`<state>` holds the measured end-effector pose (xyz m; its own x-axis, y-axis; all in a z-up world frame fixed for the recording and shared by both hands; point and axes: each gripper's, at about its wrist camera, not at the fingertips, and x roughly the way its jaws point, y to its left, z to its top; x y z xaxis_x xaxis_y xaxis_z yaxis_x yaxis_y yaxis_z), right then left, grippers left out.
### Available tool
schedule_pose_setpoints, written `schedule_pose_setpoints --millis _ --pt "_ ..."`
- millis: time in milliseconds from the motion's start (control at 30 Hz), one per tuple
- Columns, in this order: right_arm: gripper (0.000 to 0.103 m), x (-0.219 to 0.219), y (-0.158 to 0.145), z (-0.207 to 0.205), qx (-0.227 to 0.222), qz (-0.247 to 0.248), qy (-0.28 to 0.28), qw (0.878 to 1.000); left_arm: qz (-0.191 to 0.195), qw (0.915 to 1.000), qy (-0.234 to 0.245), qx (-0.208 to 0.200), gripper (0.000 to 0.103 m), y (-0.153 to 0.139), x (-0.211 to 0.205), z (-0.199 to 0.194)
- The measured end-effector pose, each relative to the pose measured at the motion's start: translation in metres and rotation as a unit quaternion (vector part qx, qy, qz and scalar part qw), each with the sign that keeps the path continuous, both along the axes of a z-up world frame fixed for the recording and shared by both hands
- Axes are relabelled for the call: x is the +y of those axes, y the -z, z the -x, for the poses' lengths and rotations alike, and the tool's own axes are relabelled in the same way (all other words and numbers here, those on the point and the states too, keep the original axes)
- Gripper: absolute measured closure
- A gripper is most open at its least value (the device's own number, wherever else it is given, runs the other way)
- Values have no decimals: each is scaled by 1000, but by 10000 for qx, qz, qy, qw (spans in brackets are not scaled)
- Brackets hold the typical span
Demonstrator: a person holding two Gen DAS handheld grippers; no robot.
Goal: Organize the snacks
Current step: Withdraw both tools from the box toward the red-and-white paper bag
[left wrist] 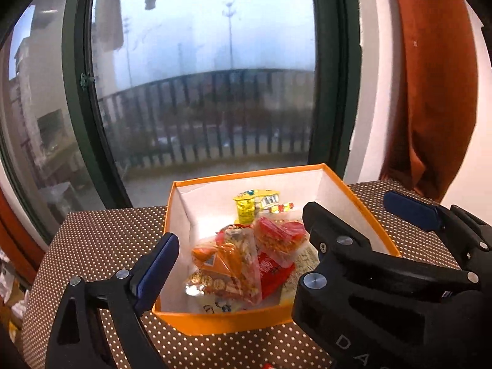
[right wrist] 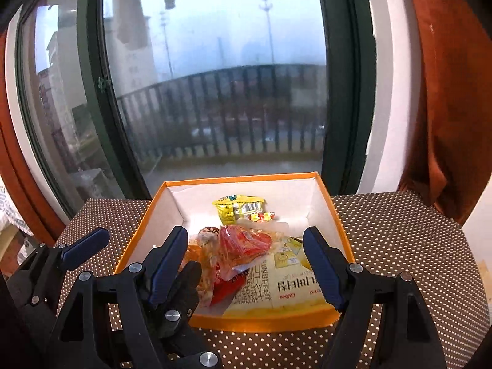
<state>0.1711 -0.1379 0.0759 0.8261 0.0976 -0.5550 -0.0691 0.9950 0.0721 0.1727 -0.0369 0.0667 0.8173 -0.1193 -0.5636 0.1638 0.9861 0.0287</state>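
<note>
An orange box (left wrist: 215, 319) (right wrist: 261, 323) with a white inside stands on the dotted table and holds several snack packets. Among them are a yellow packet (left wrist: 246, 209) (right wrist: 230, 209) at the back, a red packet (left wrist: 276, 233) (right wrist: 246, 243), a clear orange bag (left wrist: 227, 261), and a large pale yellow bag (right wrist: 286, 283) at the front right. My left gripper (left wrist: 246, 240) (right wrist: 150, 249) hovers open over the box's near left part with nothing in it. Open and empty too, my right gripper (right wrist: 246, 232) (left wrist: 353, 206) hangs over the near right part. Their inner fingers overlap, hiding my left gripper's right finger.
The brown table with white dots (left wrist: 101, 240) (right wrist: 399, 246) reaches to a large window right behind the box. An orange curtain (left wrist: 436, 92) (right wrist: 446, 107) hangs at the right. A small red item (left wrist: 267, 366) lies on the table at the near edge of the view.
</note>
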Motion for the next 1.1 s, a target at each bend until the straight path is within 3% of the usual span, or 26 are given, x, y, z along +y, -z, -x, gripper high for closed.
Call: schedule_pose_setpoints --millis 333,567,833,1100 --pt "20 4 -10 48 -362 264 -1 9990 166 9991 292 -273 5 -3 -2 44" --pt "17 9 -10 77 -536 284 0 9982 192 9987 201 -430 3 1 3 69" --pt "9 14 11 97 -633 151 -71 9979 62 9985 31 -545 3 21 7 90" --pt "5 22 31 117 -570 260 -33 9980 210 9985 110 -485 3 46 12 106"
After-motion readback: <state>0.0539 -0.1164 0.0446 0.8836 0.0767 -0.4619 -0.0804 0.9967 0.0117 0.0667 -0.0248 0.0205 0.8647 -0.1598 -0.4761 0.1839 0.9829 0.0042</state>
